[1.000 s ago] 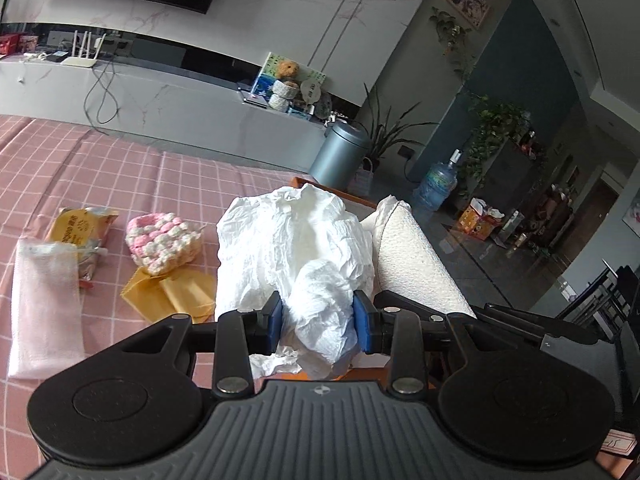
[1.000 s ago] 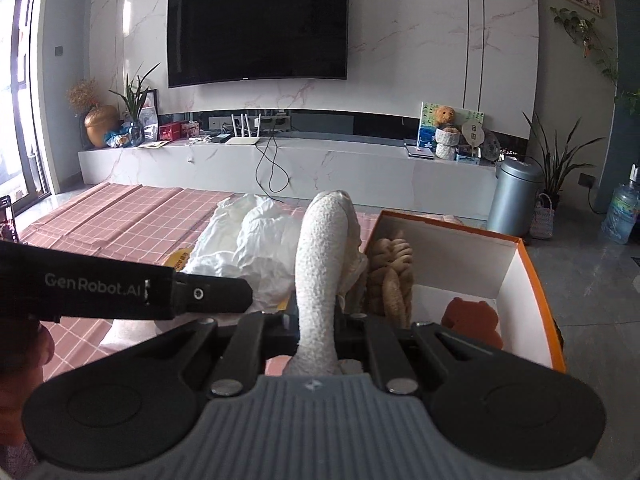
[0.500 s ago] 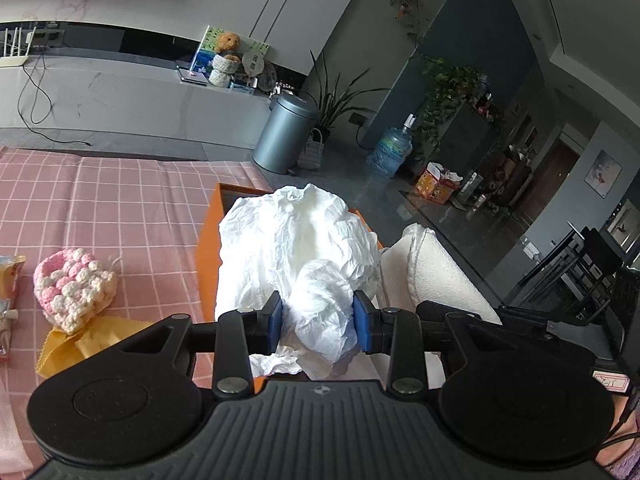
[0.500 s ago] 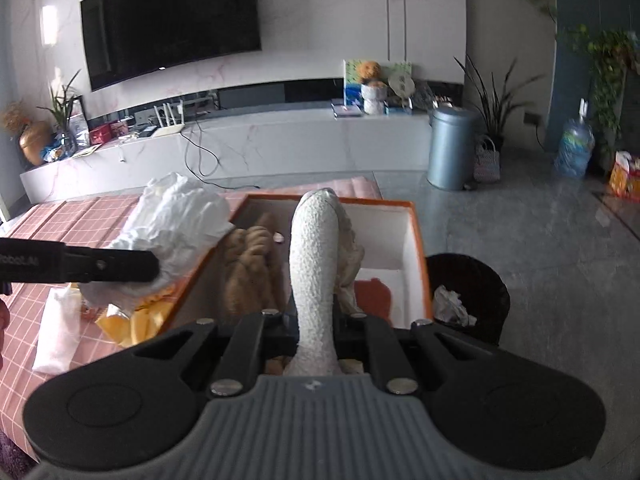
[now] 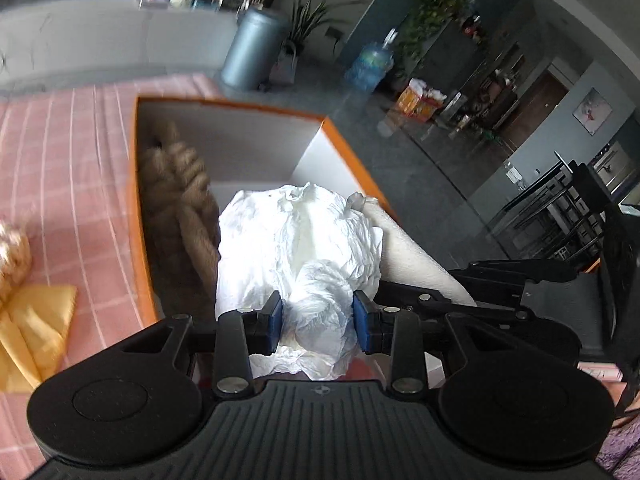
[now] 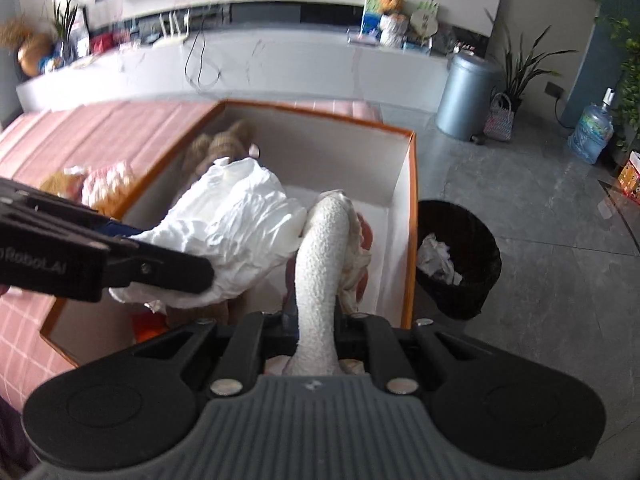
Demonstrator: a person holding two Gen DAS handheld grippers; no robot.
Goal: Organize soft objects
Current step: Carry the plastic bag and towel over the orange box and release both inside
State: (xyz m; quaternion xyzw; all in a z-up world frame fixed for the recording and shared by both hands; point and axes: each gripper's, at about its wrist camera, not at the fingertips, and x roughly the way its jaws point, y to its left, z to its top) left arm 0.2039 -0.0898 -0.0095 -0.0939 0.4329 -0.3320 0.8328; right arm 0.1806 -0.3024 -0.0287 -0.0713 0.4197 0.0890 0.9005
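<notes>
The left gripper [image 5: 318,318] is closed on a crumpled white plastic bag [image 5: 298,240], its blue pads [image 5: 275,316] pressing into the lower bunch of it. The bag hangs above the inside of an open box with orange edges [image 5: 138,220] and white inner walls. The box stands on a table with a pink checked cloth [image 5: 60,168], at the table's end towards the grey floor.

The right gripper [image 6: 316,322] is clamped on a white textured cloth roll [image 6: 320,264], which stands up between the narrow jaws and bends over at the top. It is also over the box, near the box's right wall [image 6: 404,208].

The left wrist view shows a thick braided beige rope [image 5: 188,200] lying along the left wall of the box; in the right wrist view the bag covers most of it. The same view shows a yellow flat packet [image 5: 36,312] on the cloth just beside the box's left wall, and a blurred pink and white knitted thing [image 5: 12,248] at the picture's edge.

The right wrist view alone shows something reddish brown [image 6: 366,236] on the box bottom behind the roll; I cannot tell what it is. It also shows a black waste basket [image 6: 464,236] with crumpled paper on the floor, just beside the box's right wall, and the left gripper from its side, reaching in over the box's left edge.
</notes>
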